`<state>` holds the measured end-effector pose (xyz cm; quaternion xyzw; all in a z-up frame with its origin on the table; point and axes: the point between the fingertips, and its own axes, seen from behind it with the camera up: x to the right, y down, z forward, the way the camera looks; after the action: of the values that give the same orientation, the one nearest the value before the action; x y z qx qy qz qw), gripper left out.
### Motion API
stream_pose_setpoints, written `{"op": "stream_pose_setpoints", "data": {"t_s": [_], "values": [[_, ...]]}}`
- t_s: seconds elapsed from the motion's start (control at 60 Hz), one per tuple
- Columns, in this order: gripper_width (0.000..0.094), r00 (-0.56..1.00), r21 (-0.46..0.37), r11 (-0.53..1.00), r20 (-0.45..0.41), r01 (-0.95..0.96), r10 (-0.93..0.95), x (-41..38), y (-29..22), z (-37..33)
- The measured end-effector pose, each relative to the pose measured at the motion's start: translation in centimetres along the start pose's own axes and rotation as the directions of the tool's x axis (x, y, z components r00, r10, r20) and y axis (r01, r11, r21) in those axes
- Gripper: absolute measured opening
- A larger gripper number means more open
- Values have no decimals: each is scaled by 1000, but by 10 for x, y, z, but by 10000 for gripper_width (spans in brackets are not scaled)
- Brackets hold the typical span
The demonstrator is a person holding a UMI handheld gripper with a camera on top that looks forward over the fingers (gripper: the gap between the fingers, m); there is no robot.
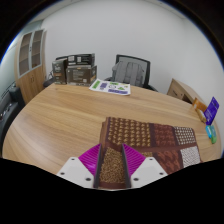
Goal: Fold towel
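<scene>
A brown patterned towel [150,135] lies on the wooden table [60,125], partly folded, with patchwork squares toward the right. My gripper [112,166] is at the towel's near edge. Its two fingers, with magenta pads [90,158], press on a raised fold of the brown towel that stands between them. The gripper is shut on this fold.
A black office chair [131,70] stands beyond the table's far side. Papers [110,88] lie at the far edge. A shelf with boxes [74,70] stands at the back left. A purple and green object [212,110] is at the table's right edge. A cabinet [32,55] stands at the left.
</scene>
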<state>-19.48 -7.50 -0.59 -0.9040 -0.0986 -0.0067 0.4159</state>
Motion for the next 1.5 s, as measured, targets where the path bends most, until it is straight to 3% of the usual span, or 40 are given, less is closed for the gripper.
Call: {"op": "stream_pose_setpoints", "data": {"t_s": [0.117,0.2,0.317,0.4,0.567,0.667,1.167,1.25,1.3,1.45,1.5], "values": [[65,992,7,995,-76,102,-101,8,-2,1],[51,986,-5,990,-94,139,-139,8,-1,0],[42,999,1,1000,-43,22,-22,3,-14,-3],[42,1000,55,998,-3,-12,12,4,-43,-22],[43,972,185,963,166,-194,164,6,-127,-81],[42,960,239,939,195,-246,202,34,-155,-107],[51,948,66,952,128,-300,290,149,-46,-18],[93,952,38,956,113,-290,284,158,-32,-9],[174,954,20,959,103,-283,280,165,-24,-5],[697,970,0,970,12,-242,241,197,-7,-7],[806,975,4,975,-8,-224,224,205,-7,-16]]}}
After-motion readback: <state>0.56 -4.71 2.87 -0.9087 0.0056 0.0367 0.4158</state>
